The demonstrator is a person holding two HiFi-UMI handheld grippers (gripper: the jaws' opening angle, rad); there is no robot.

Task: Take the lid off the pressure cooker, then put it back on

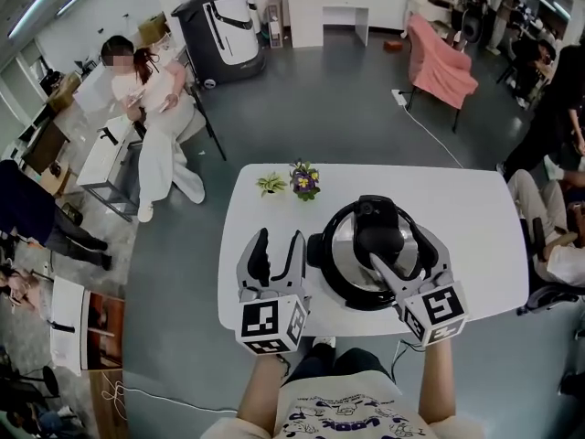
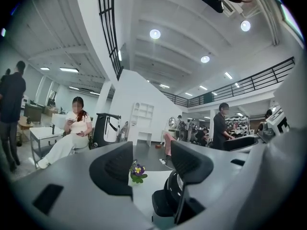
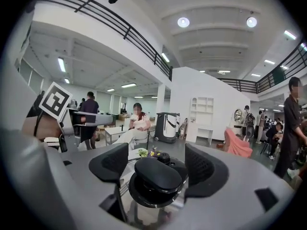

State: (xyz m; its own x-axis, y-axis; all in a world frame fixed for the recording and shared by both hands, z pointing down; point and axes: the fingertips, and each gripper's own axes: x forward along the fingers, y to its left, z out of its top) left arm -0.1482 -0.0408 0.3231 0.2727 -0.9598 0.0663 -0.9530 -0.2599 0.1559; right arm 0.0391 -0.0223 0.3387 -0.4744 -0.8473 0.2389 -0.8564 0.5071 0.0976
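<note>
The black and steel pressure cooker (image 1: 340, 277) stands on the white table (image 1: 484, 236) with its lid (image 3: 144, 212) on. My right gripper (image 1: 402, 251) reaches over the lid, jaws open on either side of the black lid handle (image 3: 156, 175), with a thin gap at each pad. In the right gripper view that gripper (image 3: 157, 169) frames the handle. My left gripper (image 1: 277, 248) hovers over the table just left of the cooker, open with nothing in it. In the left gripper view the cooker (image 2: 168, 202) shows low behind the right jaw of that gripper (image 2: 151, 169).
Two small potted plants (image 1: 271, 184) (image 1: 304, 180) stand near the table's far edge behind the cooker. A seated person (image 1: 160, 126) is at the far left, a pink chair (image 1: 441, 62) at the far right. A person's legs (image 1: 539, 218) are beside the table's right end.
</note>
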